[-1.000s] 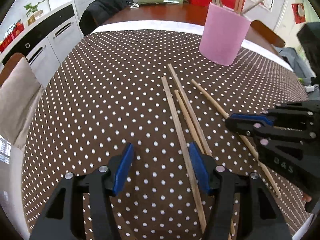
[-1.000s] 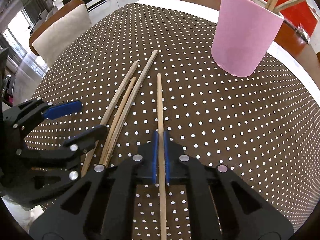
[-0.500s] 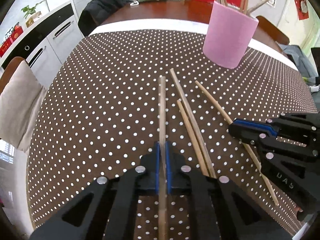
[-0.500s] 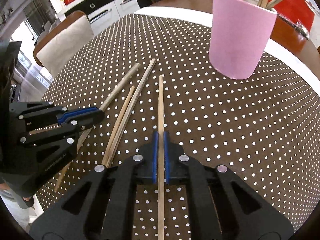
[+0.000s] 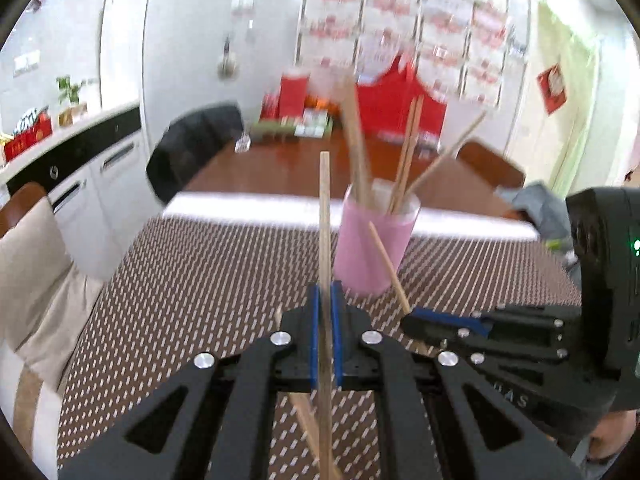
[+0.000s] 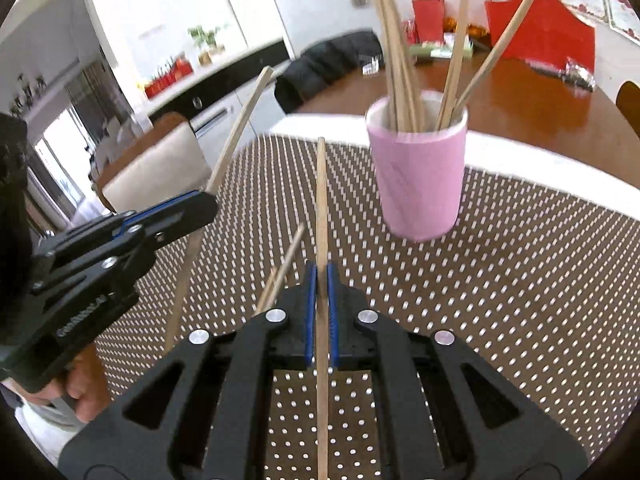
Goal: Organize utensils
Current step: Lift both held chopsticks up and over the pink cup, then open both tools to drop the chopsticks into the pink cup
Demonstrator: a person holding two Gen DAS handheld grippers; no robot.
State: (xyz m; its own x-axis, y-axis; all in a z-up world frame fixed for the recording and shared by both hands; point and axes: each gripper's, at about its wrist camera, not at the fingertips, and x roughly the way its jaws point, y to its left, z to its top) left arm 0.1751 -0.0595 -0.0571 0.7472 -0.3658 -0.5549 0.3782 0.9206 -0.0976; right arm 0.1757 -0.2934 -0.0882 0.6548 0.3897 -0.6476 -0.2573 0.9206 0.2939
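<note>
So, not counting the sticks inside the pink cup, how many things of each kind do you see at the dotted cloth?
Thin wooden chopsticks clamped in the left gripper and right gripper: 2
Thin wooden chopsticks lying on the brown dotted cloth: 2
Pink round cup: 1
Total: 5

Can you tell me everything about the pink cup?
The pink cup is a tall, smooth cup with a whitish rim and inside, a little narrower at the bottom. It stands upright on the brown tablecloth with white dots, near its far edge. Several long wooden chopsticks stand inside it, leaning different ways against the rim. It looks like plastic, though that is hard to tell. Neither gripper touches it.
</note>
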